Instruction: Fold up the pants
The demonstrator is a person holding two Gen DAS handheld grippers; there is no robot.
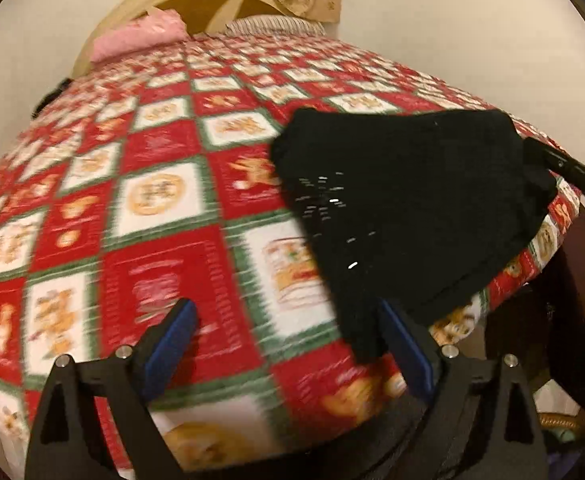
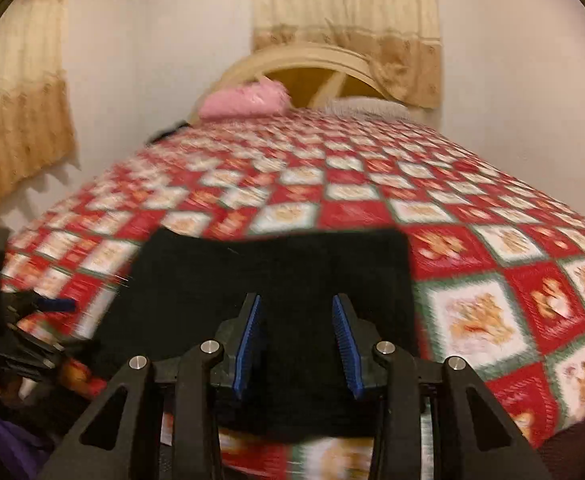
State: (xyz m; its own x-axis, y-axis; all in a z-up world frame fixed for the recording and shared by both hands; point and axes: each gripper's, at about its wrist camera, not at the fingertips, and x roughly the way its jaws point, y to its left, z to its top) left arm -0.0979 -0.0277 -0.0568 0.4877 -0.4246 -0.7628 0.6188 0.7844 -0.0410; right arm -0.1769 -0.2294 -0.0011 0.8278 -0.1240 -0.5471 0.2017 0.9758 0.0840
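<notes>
Black pants (image 1: pixel 404 184) lie folded into a compact slab on the checked blanket (image 1: pixel 164 264), close to the bed's near edge. My left gripper (image 1: pixel 286 308) stands wide open; the pants' near corner hangs just beside its right finger (image 1: pixel 400 332), and nothing is pinched. In the right wrist view the pants (image 2: pixel 272 264) fill the gap between the blue pads of my right gripper (image 2: pixel 296 300), which is closed part-way on the thick fold. The left wrist view shows that right gripper (image 1: pixel 564 168) at the pants' bunched right edge. The left gripper (image 2: pixel 48 304) shows blurred at the far left.
The red, green and white blanket (image 2: pixel 472 320) covers the whole bed. A pink pillow (image 2: pixel 244 100) and a pale striped pillow (image 1: pixel 276 26) lie by the cream headboard (image 2: pixel 304 56). Curtains (image 2: pixel 16 120) hang on the wall. Dark clutter (image 1: pixel 572 280) sits off the bed's near edge.
</notes>
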